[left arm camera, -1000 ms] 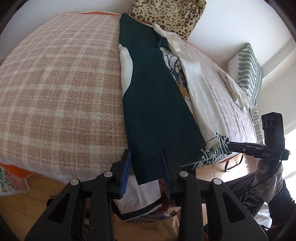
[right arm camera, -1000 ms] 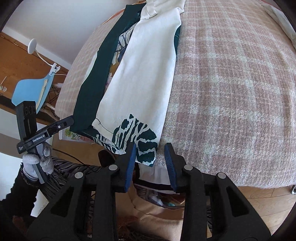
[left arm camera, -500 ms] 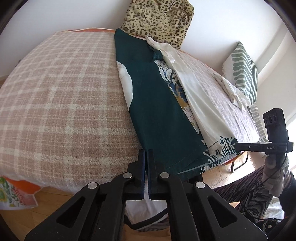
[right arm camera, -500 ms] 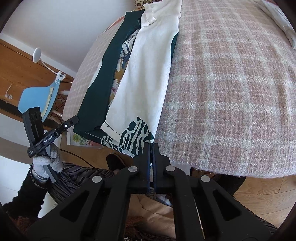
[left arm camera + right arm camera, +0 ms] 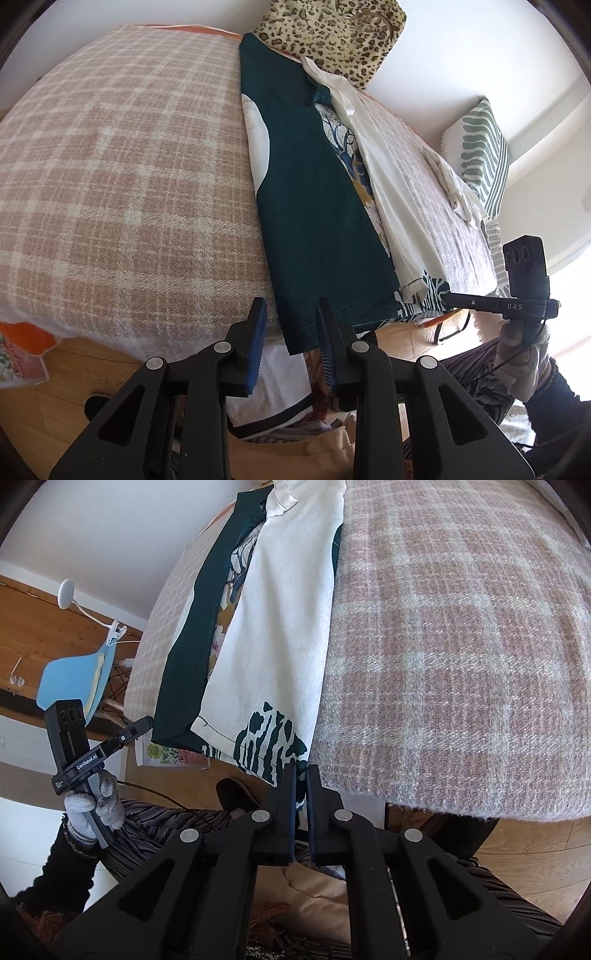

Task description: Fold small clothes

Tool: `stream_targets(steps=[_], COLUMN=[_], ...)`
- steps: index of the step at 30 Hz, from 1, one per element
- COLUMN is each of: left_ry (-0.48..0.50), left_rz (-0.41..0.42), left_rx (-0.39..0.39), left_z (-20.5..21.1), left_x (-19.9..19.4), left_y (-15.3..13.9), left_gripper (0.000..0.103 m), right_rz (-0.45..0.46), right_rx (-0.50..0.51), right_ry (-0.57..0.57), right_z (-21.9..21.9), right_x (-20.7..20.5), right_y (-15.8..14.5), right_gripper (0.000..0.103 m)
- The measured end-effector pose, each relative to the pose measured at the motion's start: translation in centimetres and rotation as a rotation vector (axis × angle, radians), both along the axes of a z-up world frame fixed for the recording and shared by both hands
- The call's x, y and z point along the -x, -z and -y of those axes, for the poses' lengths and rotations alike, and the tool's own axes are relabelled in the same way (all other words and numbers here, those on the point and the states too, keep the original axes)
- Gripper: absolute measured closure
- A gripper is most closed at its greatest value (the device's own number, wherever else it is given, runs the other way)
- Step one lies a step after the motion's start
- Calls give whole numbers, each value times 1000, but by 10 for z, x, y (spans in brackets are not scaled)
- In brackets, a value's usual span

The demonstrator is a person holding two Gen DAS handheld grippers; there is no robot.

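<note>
Plaid bed carries a garment folded lengthwise, hem at the near edge. My left gripper is opening around its hem corner; my right gripper is nearly closed, touching the other corner. Crosswise folds remain.

green-and-white garment folded lengthwise, on bed

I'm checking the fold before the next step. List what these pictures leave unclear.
- Right wrist view: whether the right tongs pinch the printed hem; their shut tips cover its corner.
- Both views: the patterned middle layer, mostly covered by the green fold and white fold.
- Left wrist view: the crumpled white cloth, too small to identify.
- Left wrist view: the leopard-print item, cut off at the top edge.
</note>
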State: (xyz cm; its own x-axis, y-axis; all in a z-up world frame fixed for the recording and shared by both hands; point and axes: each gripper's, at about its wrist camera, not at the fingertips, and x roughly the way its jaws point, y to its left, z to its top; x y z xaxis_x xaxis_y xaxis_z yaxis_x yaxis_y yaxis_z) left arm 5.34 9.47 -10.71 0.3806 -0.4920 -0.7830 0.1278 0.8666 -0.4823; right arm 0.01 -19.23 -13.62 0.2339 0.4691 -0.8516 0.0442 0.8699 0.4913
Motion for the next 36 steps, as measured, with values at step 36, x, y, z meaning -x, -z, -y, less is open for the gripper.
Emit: stream_targets(steps=[36], left_ry=[71], left_rz=[-2], left_rx=[-56], left_z=[12], left_x=[1], left_y=[1], left_gripper=[79], right_rz=[-65], right_rx=[-109], right_ry=[-29], right_z=[-3], right_x=[-6], right_y=[28], right_gripper=[72])
